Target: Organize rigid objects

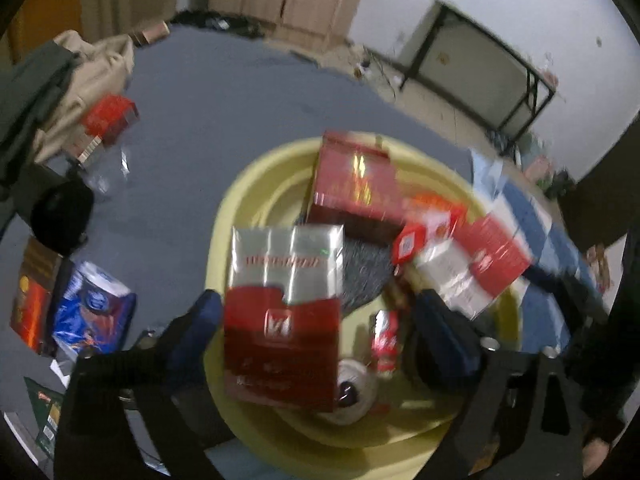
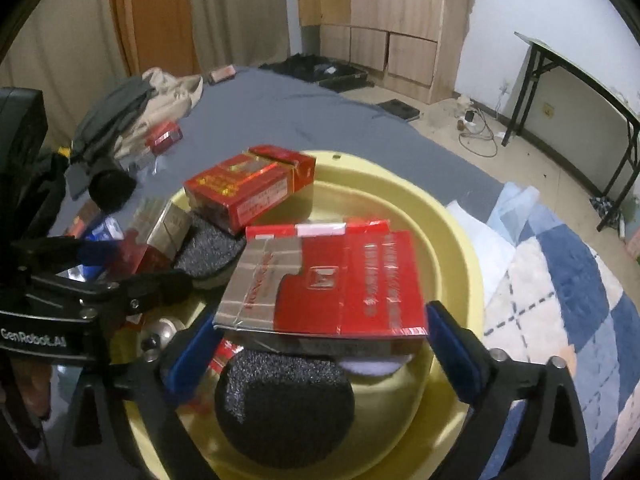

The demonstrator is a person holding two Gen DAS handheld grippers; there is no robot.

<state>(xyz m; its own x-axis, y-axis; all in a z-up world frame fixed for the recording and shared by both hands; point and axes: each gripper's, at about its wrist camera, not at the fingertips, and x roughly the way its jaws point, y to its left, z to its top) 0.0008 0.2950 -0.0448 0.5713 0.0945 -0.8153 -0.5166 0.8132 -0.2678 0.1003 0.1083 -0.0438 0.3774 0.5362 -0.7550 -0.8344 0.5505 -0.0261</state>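
Red-and-silver cartons (image 2: pixel 324 280) crowd a yellow basin (image 2: pixel 452 240) that sits on a grey sheet (image 2: pixel 280 100), next to a blue-and-white checked quilt (image 2: pixel 560 280). In the right wrist view one such carton lies flat between the right gripper (image 2: pixel 320 340), whose blue pads (image 2: pixel 444 332) stand wide on either side of it with a sliver of gap showing, so it is not clamped; red lettering on its silver half reads roughly "HONG…", and columns of Chinese characters run down the red side, too soft to read. Under it lies a dark speckled round pad (image 2: pixel 284 404). A red and gold carton (image 2: pixel 248 188) leans on the basin's far rim, its gold print illegible. In the left wrist view the left gripper (image 1: pixel 320 320) is also spread wide around a second red-and-silver carton (image 1: pixel 284 312), with a clear gap at the right pad and the left pad (image 1: pixel 200 320) close against it; the picture is blurred and its red word is unreadable. The left gripper's body carries the words "GenRobot.AI" (image 2: pixel 34 338). A blue packet (image 1: pixel 94 316) lies on the sheet outside the basin.
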